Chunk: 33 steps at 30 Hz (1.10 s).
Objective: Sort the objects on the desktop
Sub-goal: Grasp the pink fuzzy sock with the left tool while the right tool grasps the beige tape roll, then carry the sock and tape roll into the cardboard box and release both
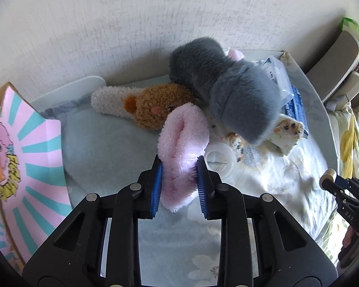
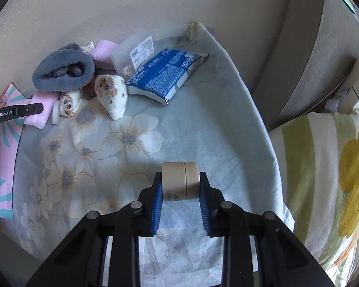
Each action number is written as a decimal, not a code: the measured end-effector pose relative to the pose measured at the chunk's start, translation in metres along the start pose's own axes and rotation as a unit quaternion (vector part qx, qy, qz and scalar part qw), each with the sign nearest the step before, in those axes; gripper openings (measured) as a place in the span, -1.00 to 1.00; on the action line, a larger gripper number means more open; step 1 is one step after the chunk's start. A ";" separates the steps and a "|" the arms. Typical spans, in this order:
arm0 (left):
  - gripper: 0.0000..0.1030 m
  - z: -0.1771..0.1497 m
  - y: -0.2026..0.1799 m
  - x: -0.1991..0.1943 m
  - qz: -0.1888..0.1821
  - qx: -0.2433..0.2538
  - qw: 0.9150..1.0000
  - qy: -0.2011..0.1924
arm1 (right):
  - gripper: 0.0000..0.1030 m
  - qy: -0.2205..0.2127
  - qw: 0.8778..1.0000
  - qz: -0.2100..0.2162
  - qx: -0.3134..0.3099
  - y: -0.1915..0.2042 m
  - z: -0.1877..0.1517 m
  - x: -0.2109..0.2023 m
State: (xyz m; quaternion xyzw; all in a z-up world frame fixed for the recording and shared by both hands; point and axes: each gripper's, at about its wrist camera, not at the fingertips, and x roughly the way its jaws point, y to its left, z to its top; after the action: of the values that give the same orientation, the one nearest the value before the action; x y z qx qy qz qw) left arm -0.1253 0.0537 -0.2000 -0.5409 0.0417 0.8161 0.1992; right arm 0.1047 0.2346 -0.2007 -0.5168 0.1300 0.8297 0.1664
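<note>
My left gripper (image 1: 179, 179) is shut on a fluffy pink cloth (image 1: 183, 141), its blue pads squeezing the folded plush from both sides. Behind the cloth lie a brown and white plush toy (image 1: 141, 106) and a grey furry slipper (image 1: 229, 88). My right gripper (image 2: 180, 191) is shut on a beige tape roll (image 2: 180, 181), held on its edge between the pads above the floral cloth. The right gripper (image 1: 332, 179) with the roll also shows at the right edge of the left wrist view. The left gripper's finger (image 2: 17, 113) enters the right wrist view from the left.
A floral tablecloth (image 2: 136, 141) covers the table. A white ring (image 1: 219, 159) lies beside the pink cloth, with spotted cream socks (image 1: 287, 129) under the slipper. A blue packet (image 2: 166, 74) and clear box (image 2: 134, 50) sit at the back. A pink striped card (image 1: 29, 157) stands left; a cushioned seat (image 2: 323, 143) is right.
</note>
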 end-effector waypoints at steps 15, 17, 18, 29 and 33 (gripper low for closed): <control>-0.55 -0.003 -0.020 -0.072 -0.009 -0.025 0.999 -0.036 | -0.51 -0.026 0.999 0.026 -0.036 0.008 0.028 -0.034; -0.55 -0.001 -0.023 -0.083 -0.002 -0.023 0.999 -0.045 | -0.51 -0.029 0.998 0.030 -0.044 0.012 0.034 -0.039; -0.55 0.001 -0.023 -0.089 0.001 -0.022 0.998 -0.051 | -0.51 -0.032 0.998 0.034 -0.049 0.015 0.038 -0.042; -0.55 0.004 -0.001 -0.140 0.012 -0.066 0.993 -0.095 | -0.51 -0.053 0.990 0.065 -0.112 0.054 0.069 -0.060; -0.55 -0.001 0.015 -0.155 0.028 -0.087 0.990 -0.111 | -0.51 -0.064 0.986 0.077 -0.137 0.074 0.083 -0.067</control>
State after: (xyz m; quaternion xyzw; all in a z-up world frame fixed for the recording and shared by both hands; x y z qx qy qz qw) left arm -0.0785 -0.0039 -0.0633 -0.4609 -0.0370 0.8768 0.1319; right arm 0.0341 0.1902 -0.1008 -0.4688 0.0437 0.8814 0.0377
